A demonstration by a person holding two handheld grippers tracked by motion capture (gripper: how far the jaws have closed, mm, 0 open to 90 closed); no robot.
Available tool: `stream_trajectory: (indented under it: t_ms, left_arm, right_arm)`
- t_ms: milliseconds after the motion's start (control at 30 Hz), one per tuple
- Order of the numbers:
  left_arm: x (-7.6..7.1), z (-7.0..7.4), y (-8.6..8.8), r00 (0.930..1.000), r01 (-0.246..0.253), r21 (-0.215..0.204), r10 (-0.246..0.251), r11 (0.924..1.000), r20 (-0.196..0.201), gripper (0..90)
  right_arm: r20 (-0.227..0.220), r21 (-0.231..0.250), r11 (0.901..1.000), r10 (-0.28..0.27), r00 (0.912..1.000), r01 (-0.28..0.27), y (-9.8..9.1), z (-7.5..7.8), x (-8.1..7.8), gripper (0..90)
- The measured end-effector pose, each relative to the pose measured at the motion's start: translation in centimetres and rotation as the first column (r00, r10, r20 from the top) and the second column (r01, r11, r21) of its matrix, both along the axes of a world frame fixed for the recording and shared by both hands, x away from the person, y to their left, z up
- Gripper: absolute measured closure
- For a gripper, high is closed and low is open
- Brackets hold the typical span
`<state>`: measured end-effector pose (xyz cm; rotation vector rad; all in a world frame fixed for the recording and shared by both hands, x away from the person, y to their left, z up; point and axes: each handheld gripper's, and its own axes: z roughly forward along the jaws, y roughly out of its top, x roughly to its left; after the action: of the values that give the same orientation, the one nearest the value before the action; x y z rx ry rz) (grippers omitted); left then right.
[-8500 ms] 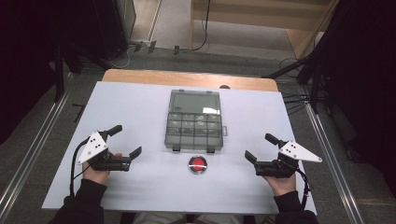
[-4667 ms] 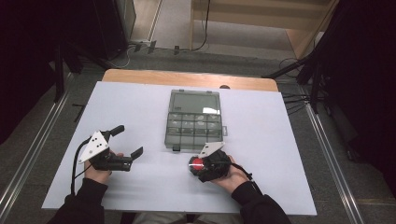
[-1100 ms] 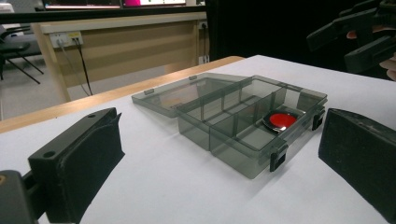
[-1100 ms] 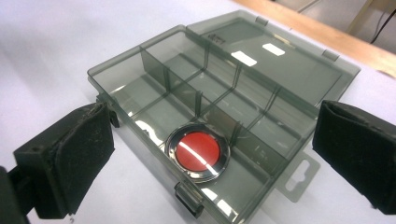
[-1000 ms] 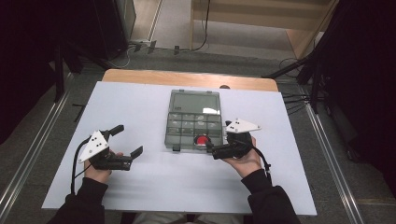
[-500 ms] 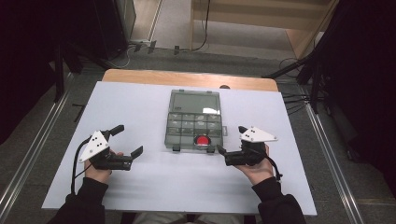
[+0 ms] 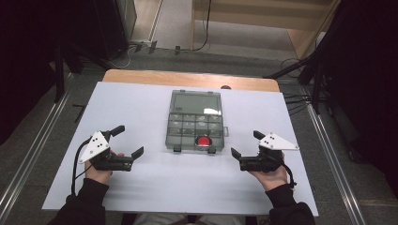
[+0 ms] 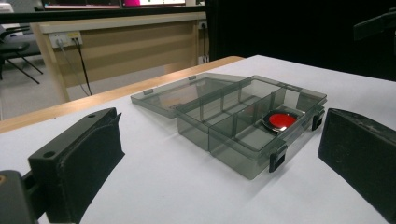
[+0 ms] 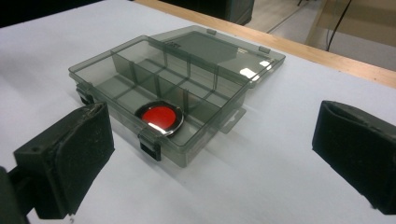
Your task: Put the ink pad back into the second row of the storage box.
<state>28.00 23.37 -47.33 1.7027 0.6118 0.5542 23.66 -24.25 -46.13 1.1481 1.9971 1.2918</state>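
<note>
A smoky clear compartment box [image 7: 174, 133] [image 8: 219, 137] [image 9: 100, 72] lies open in the middle of the white table, its lid [image 7: 195, 102] folded back flat. A round red disc with a metal rim [image 7: 203, 141] [image 8: 279, 120] [image 9: 159, 116] rests in a front compartment, right of centre. My right gripper [image 7: 245, 148] is open with nothing between its jaws, on the table to the right of the box. My left gripper [image 7: 127, 140] is open with nothing between its jaws as well, left of the box's front corner.
The white board [image 7: 141, 187] covers a wooden table whose bare edge [image 7: 187, 78] shows at the back. Metal rails run along both sides on the floor. Black stands and cables [image 7: 300, 101] crowd the far right.
The right gripper picked the red disc off the table in front of the box, put it in a front compartment, let go and drew back to the right. The left gripper stayed put.
</note>
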Motion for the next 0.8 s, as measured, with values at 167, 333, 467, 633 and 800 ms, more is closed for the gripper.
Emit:
stream_trajectory:
  t_ms: [167,333,467,633,800]
  left_arm:
    - [0.0,0.0,0.0,1.0,0.003,0.0,-0.003,1.0,0.0,0.0]
    - [0.0,0.1,0.0,1.0,0.006,-0.001,-0.006,1.0,-0.001,0.0]
    - [0.0,0.1,0.0,1.0,0.007,-0.003,-0.007,1.0,-0.001,0.0]
    - [0.0,0.1,0.0,1.0,0.007,-0.004,-0.007,1.0,-0.002,0.0]
    - [0.0,0.1,0.0,1.0,0.008,-0.004,-0.008,1.0,-0.001,0.0]
  right_arm:
    - [0.022,0.018,0.9997,-0.014,0.9997,0.013,-0.9,-0.4,-0.6,0.0]
    - [0.033,0.05,0.9982,-0.036,0.9988,0.034,-2.2,-1.5,-1.2,0.1]
    - [0.054,0.055,0.9976,-0.046,0.9975,0.043,-2.8,-1.9,-1.6,0.0]
    - [0.084,0.074,0.9965,-0.046,0.9954,0.04,-3.3,-2.3,-2.0,0.0]
    - [0.123,0.081,0.9959,-0.05,0.9911,0.04,-3.9,-2.9,-2.4,0.0]
